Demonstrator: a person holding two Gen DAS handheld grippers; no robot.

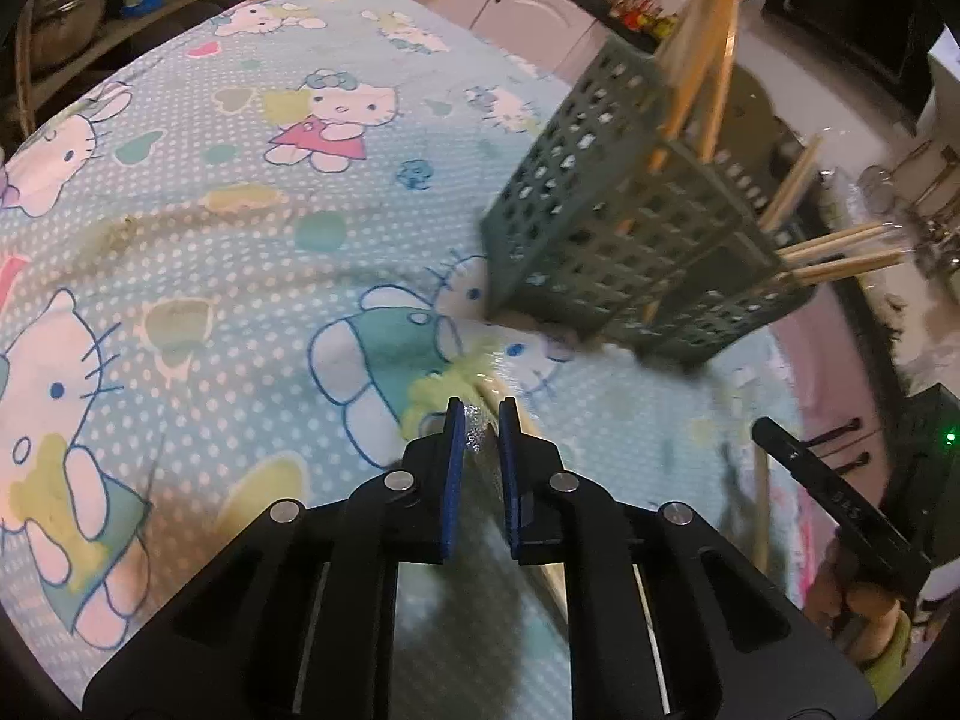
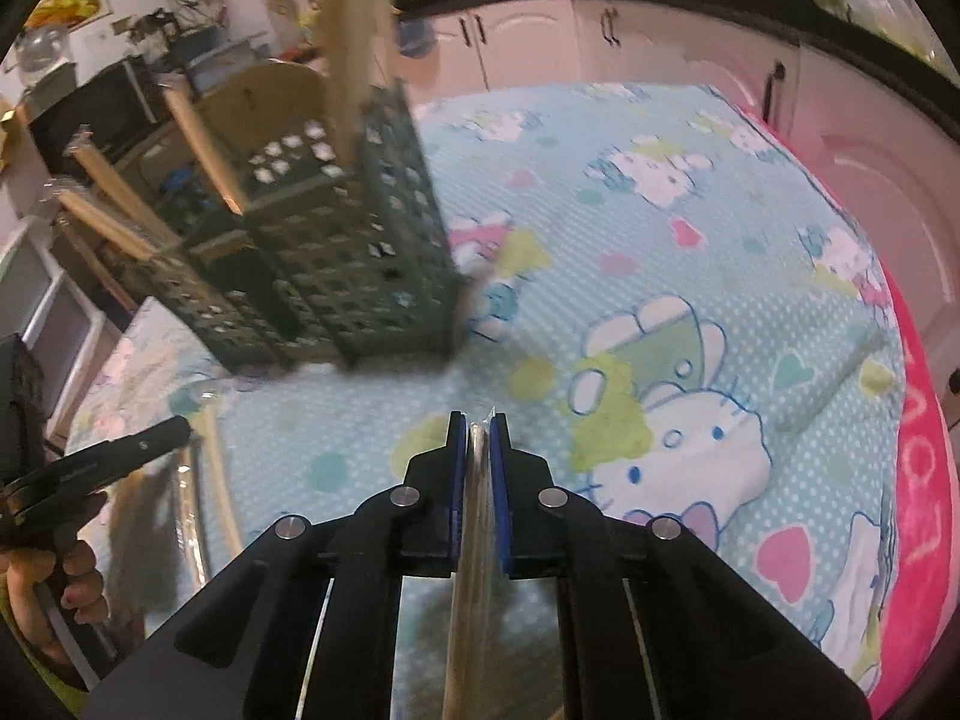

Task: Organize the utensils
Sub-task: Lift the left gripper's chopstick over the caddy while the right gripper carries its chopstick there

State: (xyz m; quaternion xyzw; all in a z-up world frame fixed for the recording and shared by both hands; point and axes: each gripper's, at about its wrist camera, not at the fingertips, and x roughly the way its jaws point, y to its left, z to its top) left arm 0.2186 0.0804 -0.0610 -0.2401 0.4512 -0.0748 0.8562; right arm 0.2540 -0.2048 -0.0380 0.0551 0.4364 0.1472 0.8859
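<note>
A: In the left wrist view, our left gripper (image 1: 480, 405) hangs low over the patterned cloth (image 1: 198, 192) that covers the table, near the cloth's near edge. Its blue pads (image 1: 454, 468) stand narrow, pressed on a slim wooden utensil in clear wrap (image 1: 480, 438) that runs between them and back under the gripper.

B: And the holder?

A: The green perforated utensil holder (image 1: 606, 222) stands on the cloth toward its far right corner, and looks tilted in this lens. Wooden sticks (image 1: 702, 42) rise from its taller back compartment, and more wrapped wooden handles (image 1: 840, 252) poke out to the right of the lower front one. At the right edge we see the other gripper's black finger (image 1: 834, 492) and part of a hand below it.

B: Now the right wrist view.

A: Our right gripper (image 2: 479, 417) is also near the cloth's (image 2: 690, 252) near edge, its pads (image 2: 497, 480) drawn close on a second wrapped wooden utensil (image 2: 477, 516), which lies along the gap toward the camera. The holder (image 2: 336, 252) sits at the cloth's far left here, blurred. A thick wooden handle (image 2: 354, 42) stands up from its back compartment; several handles (image 2: 102, 216) lean out to the left.

B: Anything else?

A: A hand (image 2: 66, 588) grips the left gripper's black body at the left edge. A pink towel (image 2: 918, 480) lies along the cloth's right edge.
</note>
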